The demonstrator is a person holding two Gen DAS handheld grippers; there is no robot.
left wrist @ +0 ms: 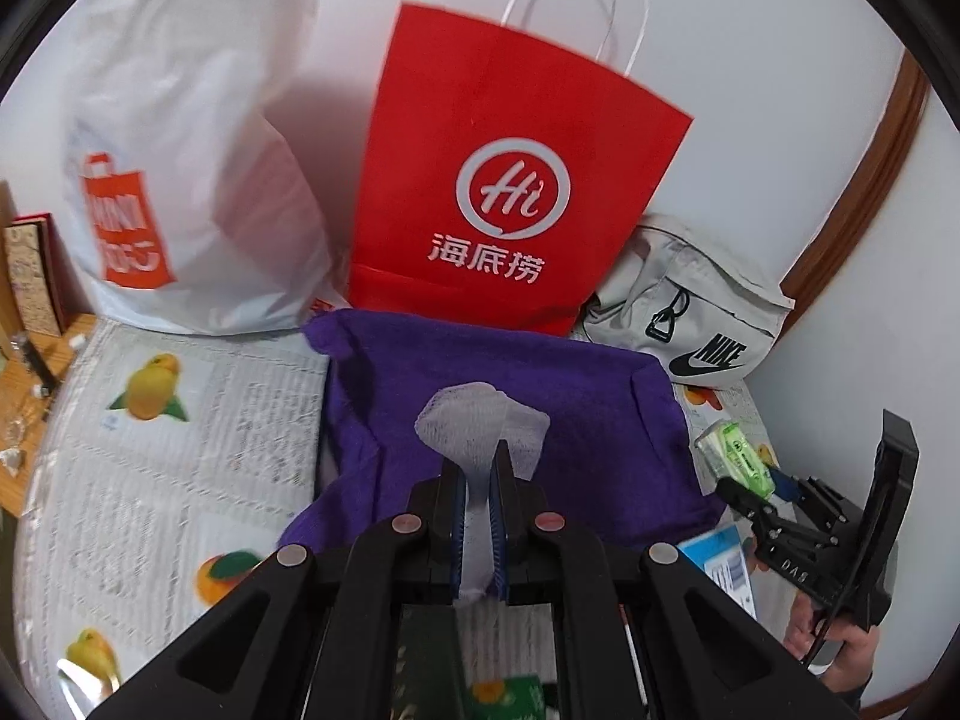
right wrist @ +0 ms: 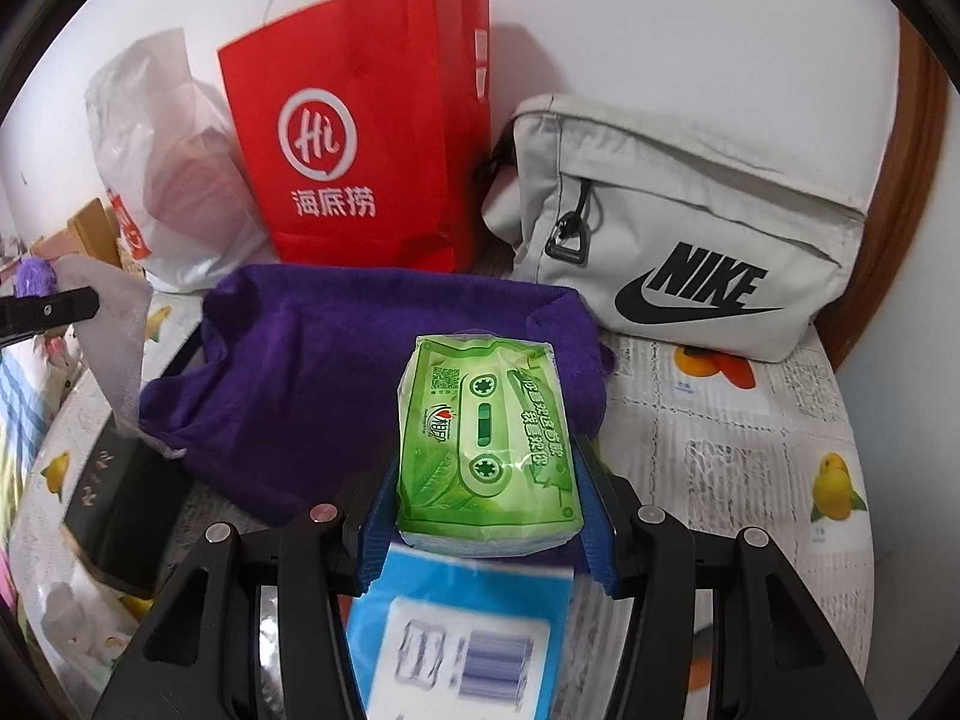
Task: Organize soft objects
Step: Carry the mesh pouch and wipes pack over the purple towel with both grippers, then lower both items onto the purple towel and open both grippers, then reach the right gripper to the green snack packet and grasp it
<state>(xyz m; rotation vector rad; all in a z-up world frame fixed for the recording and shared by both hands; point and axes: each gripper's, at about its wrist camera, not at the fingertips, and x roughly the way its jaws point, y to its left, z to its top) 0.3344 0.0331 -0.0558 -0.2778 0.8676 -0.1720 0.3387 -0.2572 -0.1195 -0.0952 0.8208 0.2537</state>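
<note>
- The left gripper (left wrist: 478, 480) is pinched right down on a thin white sheet (left wrist: 480, 420). Looks like a wipe or non-woven cloth, and it's up in the air over the purple towel (left wrist: 510, 420).
- That sheet is going to be featherweight and totally floppy. The free end fans out past the fingertips and sags, so the pinch near one edge is about all you can do. Its long run goes straight out along the fingers, away from the camera.
- The right gripper (right wrist: 486, 498) is about half open, with its blue pads (right wrist: 375, 534) squeezing a green tissue pack (right wrist: 486, 438) by its two long sides. The pack hangs above the towel's near edge.
- I'd guess the pack is light and squishy, with a slick plastic wrap. It could slide if the squeeze loosens, so gripping across the middle seems right.
- The pack's long axis points forward along the fingers, printed face up, tilted slightly right.
- The towel itself is bunched up on the newspaper (right wrist: 720, 420), in front of the red bag (right wrist: 360, 150).
</note>
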